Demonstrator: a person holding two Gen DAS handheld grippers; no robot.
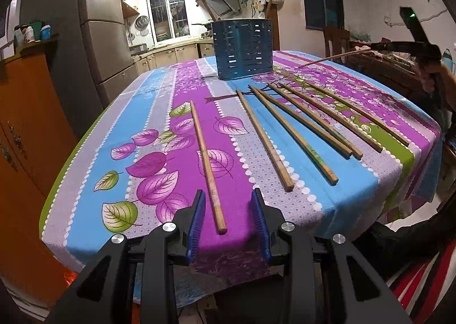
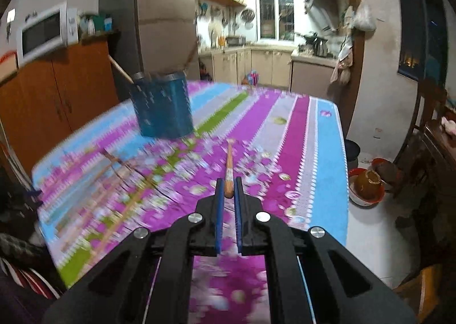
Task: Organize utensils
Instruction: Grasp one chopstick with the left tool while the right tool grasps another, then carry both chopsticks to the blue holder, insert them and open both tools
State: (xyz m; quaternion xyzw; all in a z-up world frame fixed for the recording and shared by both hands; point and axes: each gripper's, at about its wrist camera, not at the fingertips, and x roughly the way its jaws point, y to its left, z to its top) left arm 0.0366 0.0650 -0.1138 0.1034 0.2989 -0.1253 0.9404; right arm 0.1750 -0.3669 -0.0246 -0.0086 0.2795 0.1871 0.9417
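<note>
1. We're in a dim kitchen-dining room, and the table [image 1: 85, 181] wears a loud tablecloth of purple, blue and green stripes with leaf prints.
2. A blue perforated utensil holder [image 1: 242, 49] stands upright toward the far end of the table.
3. Six wooden chopsticks lie flat on the cloth, fanned out between us and the holder; the leftmost chopstick [image 1: 206, 163] sits apart from the other five [image 1: 307, 127].
4. Our left gripper [image 1: 229, 222] hangs at the near table edge, jaws spread wide, with that leftmost stick's thick end lying between the blue pads [image 1: 199, 210], touching neither.
5. Over to the right gripper [image 2: 228, 190]: jaws pinched tight on a held chopstick [image 2: 228, 164] by its thick end, the stick pointing forward above the cloth.
6. The right wrist view is motion-blurred, but there seems to be one stick [image 2: 119, 67] already leaning out of the holder.
</note>
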